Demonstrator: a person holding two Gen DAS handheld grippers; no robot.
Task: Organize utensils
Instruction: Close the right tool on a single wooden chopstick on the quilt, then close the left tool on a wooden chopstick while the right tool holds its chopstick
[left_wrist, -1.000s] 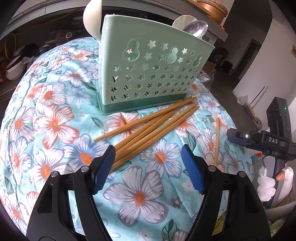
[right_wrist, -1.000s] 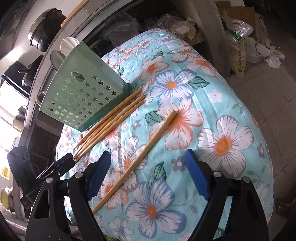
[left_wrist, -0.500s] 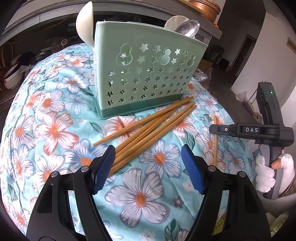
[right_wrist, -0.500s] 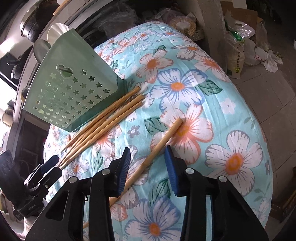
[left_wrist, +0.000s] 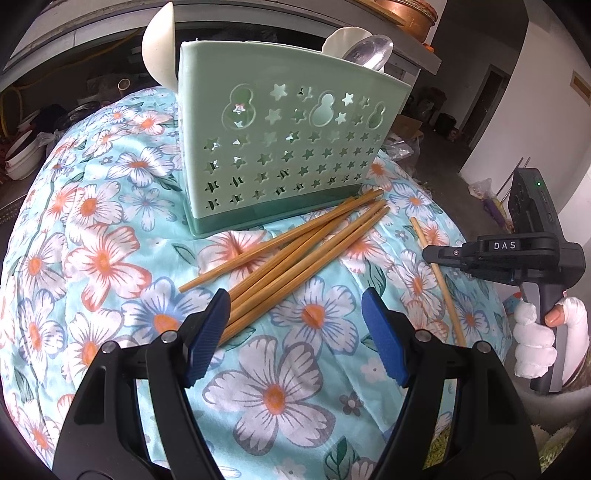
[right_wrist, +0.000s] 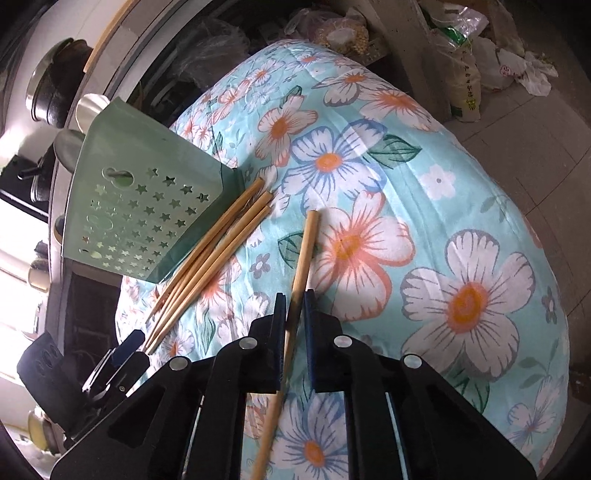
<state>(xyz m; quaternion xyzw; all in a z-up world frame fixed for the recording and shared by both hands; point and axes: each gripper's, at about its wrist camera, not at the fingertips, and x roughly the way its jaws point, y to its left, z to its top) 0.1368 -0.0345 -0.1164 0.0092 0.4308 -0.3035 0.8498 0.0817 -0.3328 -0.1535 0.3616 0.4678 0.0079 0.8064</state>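
The cloth (left_wrist: 110, 229) is turquoise, printed with large white, orange-centred and coral flowers and dark green leaves. The utensil holder (left_wrist: 284, 147) is pale mint green with a darker green base, pierced with star and gourd cut-outs. The chopsticks (left_wrist: 295, 254) are tan bamboo; each claw is black with blue pads (left_wrist: 382, 339).

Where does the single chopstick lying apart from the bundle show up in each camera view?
Left wrist view: the lone chopstick lies at the right, running under the right tongs.
Right wrist view: it sits centre, running up from between the shut tongs.
Shared landmark: the green utensil holder, with the chopstick bundle at its base.
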